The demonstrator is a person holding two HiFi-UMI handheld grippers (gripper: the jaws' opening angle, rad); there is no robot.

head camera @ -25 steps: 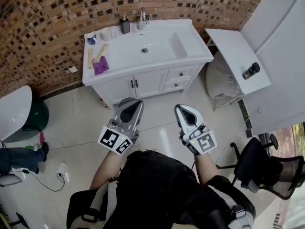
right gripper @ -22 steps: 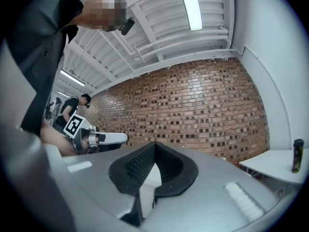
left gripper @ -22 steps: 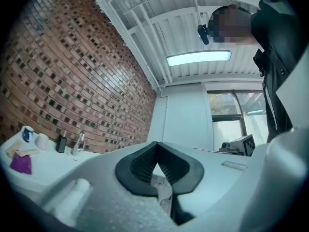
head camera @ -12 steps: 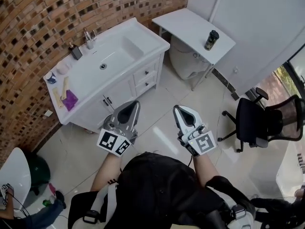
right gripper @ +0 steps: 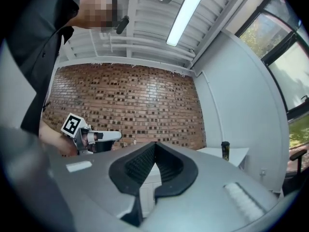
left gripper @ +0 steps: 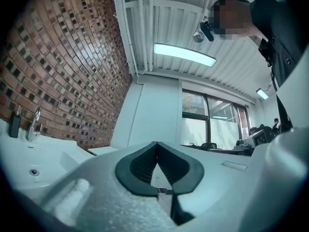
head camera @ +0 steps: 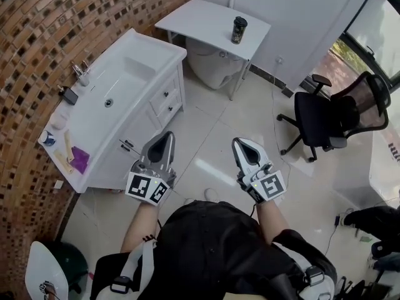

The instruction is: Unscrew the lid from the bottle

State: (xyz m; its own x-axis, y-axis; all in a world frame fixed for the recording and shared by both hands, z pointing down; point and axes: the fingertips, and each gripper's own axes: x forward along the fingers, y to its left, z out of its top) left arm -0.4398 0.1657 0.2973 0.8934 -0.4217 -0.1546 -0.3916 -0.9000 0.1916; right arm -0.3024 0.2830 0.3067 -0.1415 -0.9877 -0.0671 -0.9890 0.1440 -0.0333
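Two closed, empty tongs: left gripper point(head camera: 165, 135) and right gripper point(head camera: 241, 142). Reaching the upper-centre bottle point(head camera: 239, 30) while shut, they could topple it.

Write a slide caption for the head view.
Shut and empty, the left gripper and right gripper are held out; the bottle stands on the white table beyond.
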